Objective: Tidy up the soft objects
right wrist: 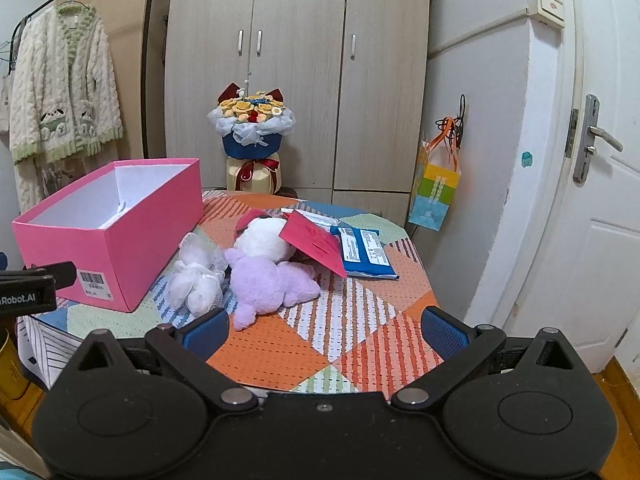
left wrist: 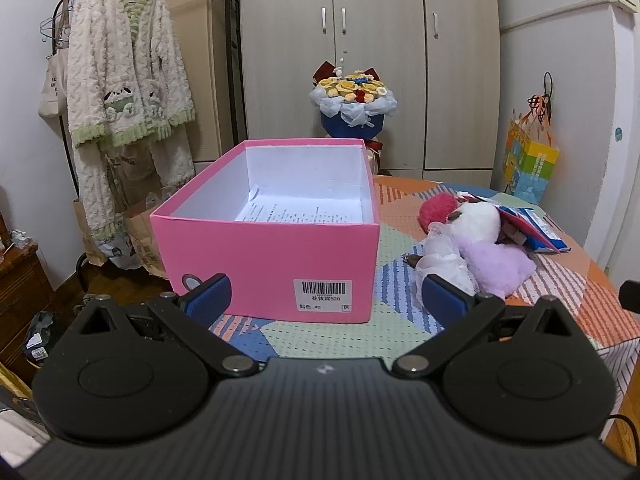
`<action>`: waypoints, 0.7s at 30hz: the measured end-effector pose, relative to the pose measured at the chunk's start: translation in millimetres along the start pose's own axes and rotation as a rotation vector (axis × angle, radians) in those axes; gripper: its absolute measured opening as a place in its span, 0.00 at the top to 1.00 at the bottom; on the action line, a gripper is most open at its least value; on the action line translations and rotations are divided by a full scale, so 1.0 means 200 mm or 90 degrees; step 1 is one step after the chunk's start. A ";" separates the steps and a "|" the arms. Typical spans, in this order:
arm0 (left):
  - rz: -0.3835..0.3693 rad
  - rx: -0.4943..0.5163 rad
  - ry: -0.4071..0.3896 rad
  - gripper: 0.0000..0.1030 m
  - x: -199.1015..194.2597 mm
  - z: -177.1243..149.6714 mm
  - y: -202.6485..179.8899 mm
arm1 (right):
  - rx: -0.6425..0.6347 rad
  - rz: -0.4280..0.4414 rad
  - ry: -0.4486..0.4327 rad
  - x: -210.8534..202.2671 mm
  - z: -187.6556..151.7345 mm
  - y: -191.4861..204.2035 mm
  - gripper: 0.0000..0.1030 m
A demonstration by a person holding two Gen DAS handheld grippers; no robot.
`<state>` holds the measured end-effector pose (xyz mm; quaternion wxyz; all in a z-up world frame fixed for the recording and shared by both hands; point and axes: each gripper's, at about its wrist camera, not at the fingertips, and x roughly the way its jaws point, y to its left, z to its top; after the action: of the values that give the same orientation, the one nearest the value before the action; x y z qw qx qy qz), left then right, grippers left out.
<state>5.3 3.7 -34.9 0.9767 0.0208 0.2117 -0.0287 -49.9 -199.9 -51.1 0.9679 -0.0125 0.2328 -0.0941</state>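
Soft toys lie in a heap on the patchwork tablecloth (right wrist: 280, 344), right of the pink box (right wrist: 132, 240). Lilac plush (right wrist: 272, 284) is nearest the right wrist camera: fluffy, pale purple, lying flat, one limb stretched toward the camera. Behind it and touching it, a white plush (right wrist: 260, 240), round and fuzzy, with a pink-red fuzzy part (right wrist: 246, 218) at its far side. Just left of the lilac one, a white tulle bundle (right wrist: 198, 280), gauzy and crumpled, between the plush and the box, close to the box wall.

A red card (right wrist: 316, 246) leans tilted over the white plush's right side. Blue packet (right wrist: 366, 254) lies flat just right of the card, a corner tucked under it.

Pink box is open-topped, white inside, a printed paper sheet (left wrist: 288, 212) on its floor, barcode label (left wrist: 323, 295) on the near end.

Left gripper (left wrist: 326, 300) faces the box's near end, jaws spread wide, nothing between them. Right gripper (right wrist: 324, 330) hovers over the near table edge facing the toys, jaws likewise wide apart and empty; the lilac plush lies just beyond its left fingertip.

Background: flower bouquet (right wrist: 252, 120) before the wardrobe (right wrist: 300, 60), fleece robe (left wrist: 128, 72) on a rack, gift bag (right wrist: 436, 188) hung on the wall.
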 end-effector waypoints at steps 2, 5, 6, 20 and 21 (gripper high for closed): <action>-0.001 0.002 -0.001 0.00 -0.01 0.00 0.00 | -0.003 -0.001 -0.001 0.00 0.00 0.00 0.00; -0.006 0.007 -0.014 0.00 -0.04 0.00 -0.01 | -0.010 0.001 -0.004 -0.01 0.00 0.01 0.00; -0.007 0.010 -0.019 0.00 -0.06 0.00 -0.01 | -0.012 0.004 -0.006 -0.02 0.00 0.00 0.00; -0.106 0.021 -0.046 0.00 0.02 0.16 -0.15 | 0.008 0.153 -0.066 0.08 0.03 -0.18 0.00; -0.125 0.019 -0.038 0.00 0.06 0.18 -0.17 | 0.012 0.160 -0.064 0.11 0.03 -0.20 0.00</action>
<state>28.3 -33.5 -7.9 0.9746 0.0136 0.1834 -0.1282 -34.0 -243.5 -52.6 0.9825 0.0213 0.1830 0.0267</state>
